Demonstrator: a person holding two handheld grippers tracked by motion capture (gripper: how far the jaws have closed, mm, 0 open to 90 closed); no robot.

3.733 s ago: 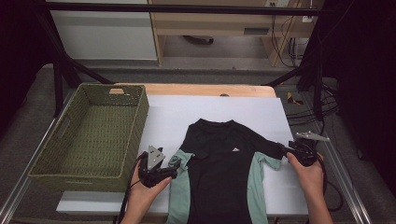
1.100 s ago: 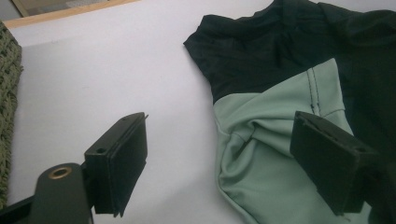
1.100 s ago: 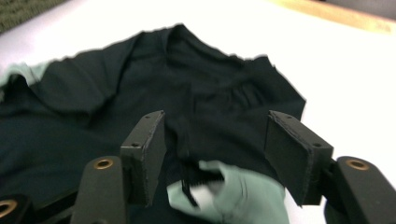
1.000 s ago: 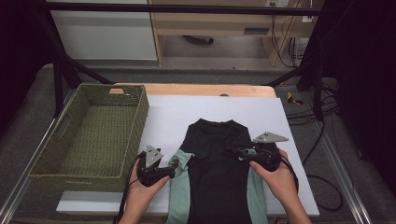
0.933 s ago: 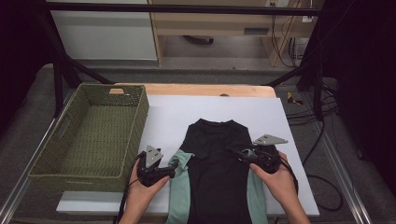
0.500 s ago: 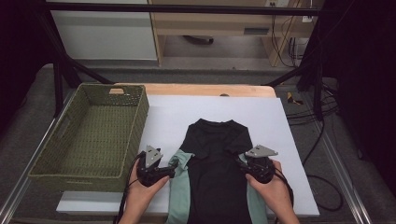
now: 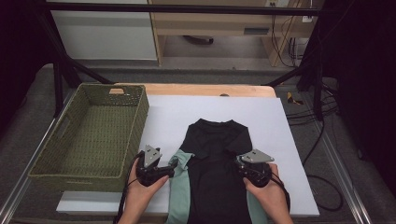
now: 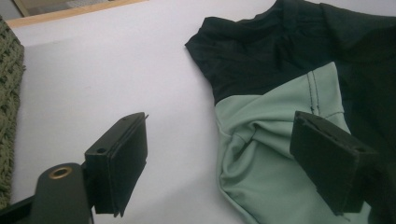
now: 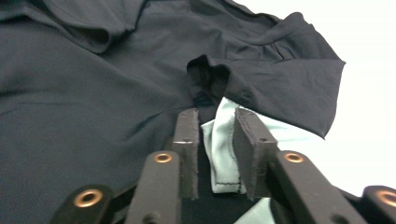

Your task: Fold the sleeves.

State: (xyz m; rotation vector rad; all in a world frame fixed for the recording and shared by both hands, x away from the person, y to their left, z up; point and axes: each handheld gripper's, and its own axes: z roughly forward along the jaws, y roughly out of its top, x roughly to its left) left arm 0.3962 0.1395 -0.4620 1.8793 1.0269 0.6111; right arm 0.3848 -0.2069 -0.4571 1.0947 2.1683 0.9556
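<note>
A black shirt (image 7: 215, 154) with mint-green side panels lies flat on the white table sheet (image 7: 173, 112), collar away from me. My left gripper (image 7: 173, 169) rests at the shirt's left edge, open wide; in the left gripper view its jaws (image 8: 222, 128) straddle the bunched green sleeve fabric (image 8: 261, 154) without pressing it. My right gripper (image 7: 238, 166) sits low at the shirt's right side. Its jaws (image 9: 215, 114) have just been closing and stand narrow, with a folded strip of green fabric (image 9: 222, 149) between them. The right sleeve (image 9: 289, 79) lies folded over the black body.
A green woven basket (image 7: 140, 114) stands at the left of the table, close to my left hand. A wooden table edge (image 7: 205, 89) runs along the back. Cables (image 7: 303, 116) trail off the right side. White sheet lies bare beyond the collar.
My right hand has moved left and down, from above the right sleeve onto the shirt's right edge, and its jaws have narrowed around green fabric. The left hand has stayed put.
</note>
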